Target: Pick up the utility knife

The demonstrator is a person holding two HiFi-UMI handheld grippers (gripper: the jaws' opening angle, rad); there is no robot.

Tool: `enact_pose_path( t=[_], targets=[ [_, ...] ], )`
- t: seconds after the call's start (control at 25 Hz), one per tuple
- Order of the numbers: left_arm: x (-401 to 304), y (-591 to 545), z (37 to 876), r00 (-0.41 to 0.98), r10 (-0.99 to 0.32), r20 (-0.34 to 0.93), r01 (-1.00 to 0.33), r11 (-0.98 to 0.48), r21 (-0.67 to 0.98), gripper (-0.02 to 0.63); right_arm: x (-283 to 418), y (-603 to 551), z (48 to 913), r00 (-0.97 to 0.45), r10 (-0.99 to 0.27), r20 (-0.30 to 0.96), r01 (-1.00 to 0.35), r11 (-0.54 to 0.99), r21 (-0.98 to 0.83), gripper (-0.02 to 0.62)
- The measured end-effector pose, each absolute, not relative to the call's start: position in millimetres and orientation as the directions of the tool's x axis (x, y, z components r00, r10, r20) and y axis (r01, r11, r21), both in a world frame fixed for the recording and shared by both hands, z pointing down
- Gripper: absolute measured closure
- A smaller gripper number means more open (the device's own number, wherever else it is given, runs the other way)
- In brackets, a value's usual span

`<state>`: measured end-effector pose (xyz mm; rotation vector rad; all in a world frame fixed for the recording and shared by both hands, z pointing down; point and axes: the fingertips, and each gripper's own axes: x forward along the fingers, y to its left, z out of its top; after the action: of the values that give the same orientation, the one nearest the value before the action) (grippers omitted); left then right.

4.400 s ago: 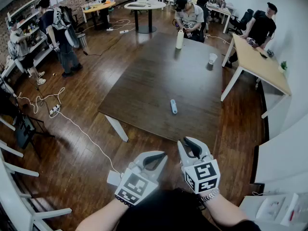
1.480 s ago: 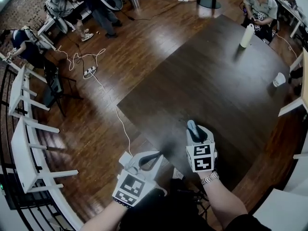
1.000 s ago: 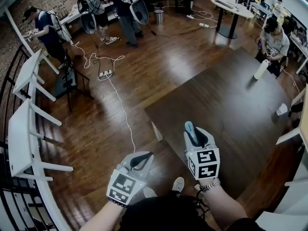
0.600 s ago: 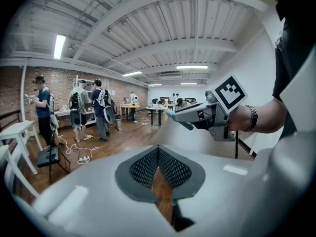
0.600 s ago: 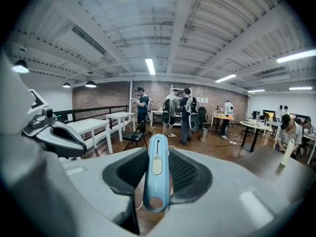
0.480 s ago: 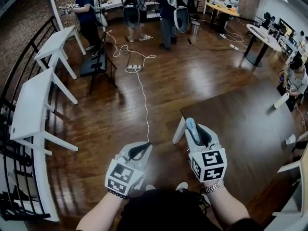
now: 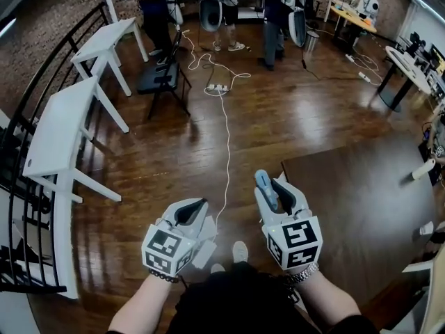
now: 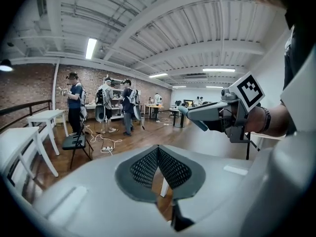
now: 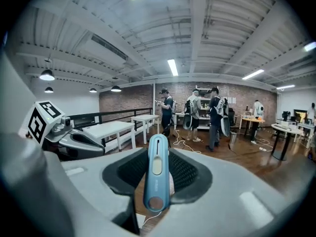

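Blue plastic, the utility knife sat pinched lengthwise between the jaws of the right gripper, slider upward and rounded butt end toward the right gripper view's camera. It was held in the air over the wooden floor, just beside the corner of the dark table. Faint lettering ran along the handle below the slider, too small to read. The only other print close by was the black-and-white square pattern on each marker cube, which spelled no words. The left gripper hung beside the right one, apart from it, its jaws pressed together with nothing between them. A metal wristwatch showed on the right wrist, its face turned out of sight. The table ran off the right edge of the head view, and the white tables ran off its left. The standing people at the top were cut off at the shoulders. A white cable trailed across the floor and vanished behind the left gripper.
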<state>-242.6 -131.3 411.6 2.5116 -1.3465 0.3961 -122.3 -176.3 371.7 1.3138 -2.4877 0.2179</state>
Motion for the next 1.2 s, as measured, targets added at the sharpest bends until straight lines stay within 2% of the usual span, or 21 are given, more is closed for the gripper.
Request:
enact_pose_path(
  t=[0.76,1.2],
  targets=[
    [-228.9,-210.8,374.2,0.33,-0.876,0.35,-0.931,-0.363,-0.031,0.589,-156.8,-259.5,343.8,-0.777,-0.585,0.231,-0.606,0.795,-0.028,0.468],
    [-270.6,-235.4,369.2,0.269,-0.91,0.315,-0.951,-0.303,-0.063,0.589,-209.1,-277.6,337.5,-0.825,-0.527,0.204,-0.539,0.842,-0.003,0.469]
  ],
)
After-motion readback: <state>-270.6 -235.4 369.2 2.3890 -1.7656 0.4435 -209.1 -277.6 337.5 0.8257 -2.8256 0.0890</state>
